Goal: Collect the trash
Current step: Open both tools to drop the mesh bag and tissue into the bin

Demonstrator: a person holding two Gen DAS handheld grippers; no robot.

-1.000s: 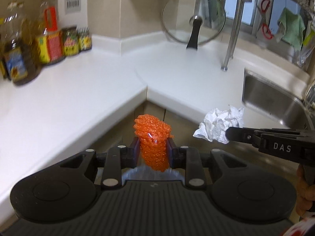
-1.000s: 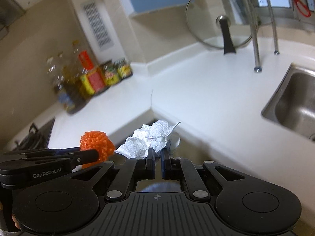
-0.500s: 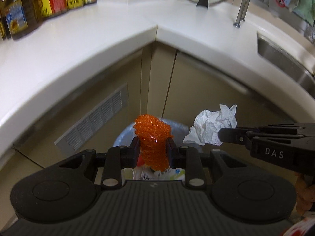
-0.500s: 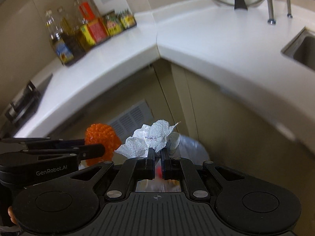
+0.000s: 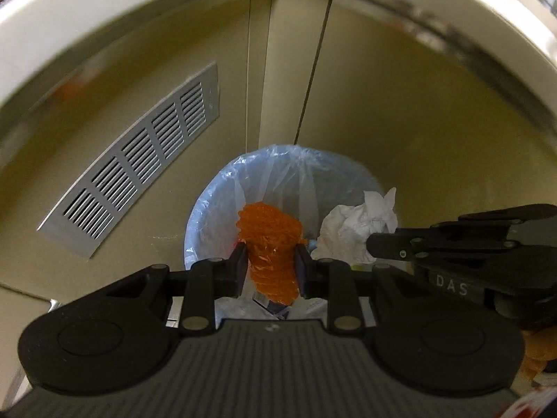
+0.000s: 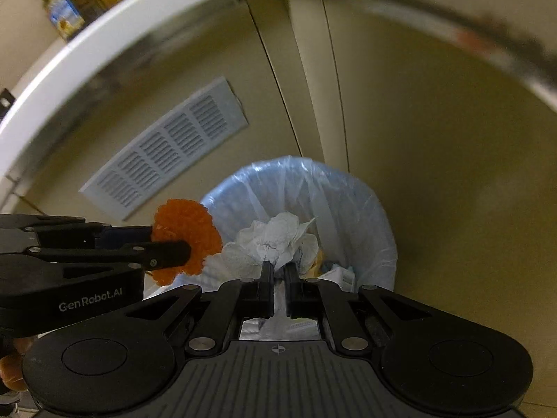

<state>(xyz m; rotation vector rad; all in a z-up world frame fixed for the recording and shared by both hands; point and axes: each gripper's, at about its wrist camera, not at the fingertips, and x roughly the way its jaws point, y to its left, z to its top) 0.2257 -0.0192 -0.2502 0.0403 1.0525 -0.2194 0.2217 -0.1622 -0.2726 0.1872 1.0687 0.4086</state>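
Note:
My left gripper [image 5: 269,256] is shut on an orange mesh wad [image 5: 269,240], held over the mouth of a trash bin lined with a pale blue bag [image 5: 278,167]. My right gripper [image 6: 277,271] is shut on a crumpled white tissue [image 6: 275,235], also above the bin [image 6: 348,202]. In the left wrist view the tissue [image 5: 355,221] and the right gripper [image 5: 379,244] sit just right of the orange wad. In the right wrist view the orange wad [image 6: 189,226] and the left gripper [image 6: 174,252] hang at the bin's left rim. Some packaging lies inside the bin.
The bin stands on the floor in the corner of beige cabinet doors [image 5: 400,122]. A grey vent grille [image 5: 139,170] is set in the left door. The white counter edge [image 6: 87,45] arches overhead, with bottles [image 6: 62,10] on it at the upper left.
Both grippers have come down from counter height to just above the bin and tilted further downward. The bin now fills the middle of both views. Each grip is unchanged.

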